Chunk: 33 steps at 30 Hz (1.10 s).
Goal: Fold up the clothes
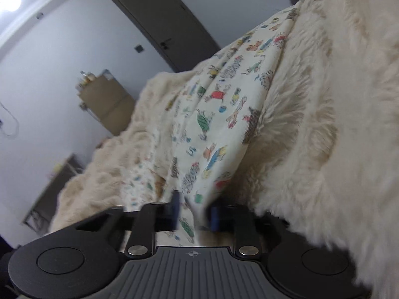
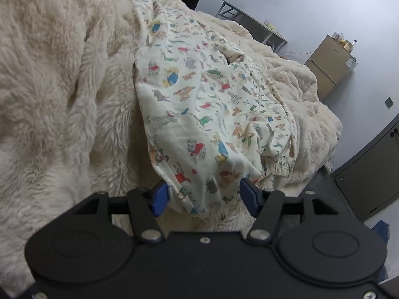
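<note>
A: Which areas of the left wrist view are unreadable?

B: The left gripper pads are motion-blurred; contact with the printed garment cannot be confirmed. The garment's near hem is smeared.

A: And the right wrist view?

B: The garment's near edge drops behind the right gripper body. Items on the cabinet are too small to identify.

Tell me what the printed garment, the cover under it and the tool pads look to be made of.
Printed garment: thin woven cloth, likely cotton, matte; it creases finely and its cuff is gathered.
Cover: long-pile plush or faux fur, cream; tufted fibres show.
Right tool pads: blue, smooth, probably rubber or plastic; hard to tell which.
</note>
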Available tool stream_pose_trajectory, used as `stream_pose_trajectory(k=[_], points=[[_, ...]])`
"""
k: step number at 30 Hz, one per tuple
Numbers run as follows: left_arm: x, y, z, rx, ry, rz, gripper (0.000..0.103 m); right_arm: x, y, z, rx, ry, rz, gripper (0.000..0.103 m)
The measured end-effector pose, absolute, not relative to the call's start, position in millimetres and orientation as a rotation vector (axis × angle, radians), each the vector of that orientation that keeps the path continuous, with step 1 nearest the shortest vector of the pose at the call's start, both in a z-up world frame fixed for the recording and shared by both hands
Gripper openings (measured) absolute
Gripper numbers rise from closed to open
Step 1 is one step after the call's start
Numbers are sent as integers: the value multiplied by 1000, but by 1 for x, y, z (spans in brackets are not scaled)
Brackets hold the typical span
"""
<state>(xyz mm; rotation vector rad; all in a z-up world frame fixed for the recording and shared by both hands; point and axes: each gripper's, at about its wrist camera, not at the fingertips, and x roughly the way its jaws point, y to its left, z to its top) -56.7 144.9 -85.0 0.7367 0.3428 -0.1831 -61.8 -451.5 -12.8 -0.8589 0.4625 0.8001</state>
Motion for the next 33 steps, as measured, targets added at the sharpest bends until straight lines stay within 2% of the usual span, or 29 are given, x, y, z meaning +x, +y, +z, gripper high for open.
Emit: stream_pose_trajectory(k=[8, 10, 14, 16, 18, 19, 23, 26, 29, 33], points=[[-69, 147, -45, 659, 246, -61, 3, -91, -407, -27, -1027, 385, 845, 59], [-68, 148, -41, 640, 234, -37, 3, -85, -386, -42, -1097, 377, 823, 64], [-67, 147, -36, 609, 201, 18, 3, -69, -361, -79, -1276, 396, 716, 67], [-68, 149, -31, 578, 168, 56, 3, -62, -359, -80, -1259, 375, 690, 72], [-69, 153, -27, 555, 149, 72, 3, -54, -361, -76, -1230, 342, 649, 72], [-71, 154, -24, 544, 129, 86, 3, -51, -364, -73, -1215, 319, 613, 72], [-73, 158, -11, 507, 77, 108, 3, -38, -382, -53, -1137, 215, 446, 54], [-76, 156, -1, 510, 52, 115, 3, -33, -401, -39, -1120, 181, 312, 47], [-80, 154, 5, 506, 42, 104, 3, -31, -419, -40, -1175, 232, 245, 46], [-79, 152, 6, 526, 55, 103, 3, -44, -427, -42, -1109, 347, 429, 48]])
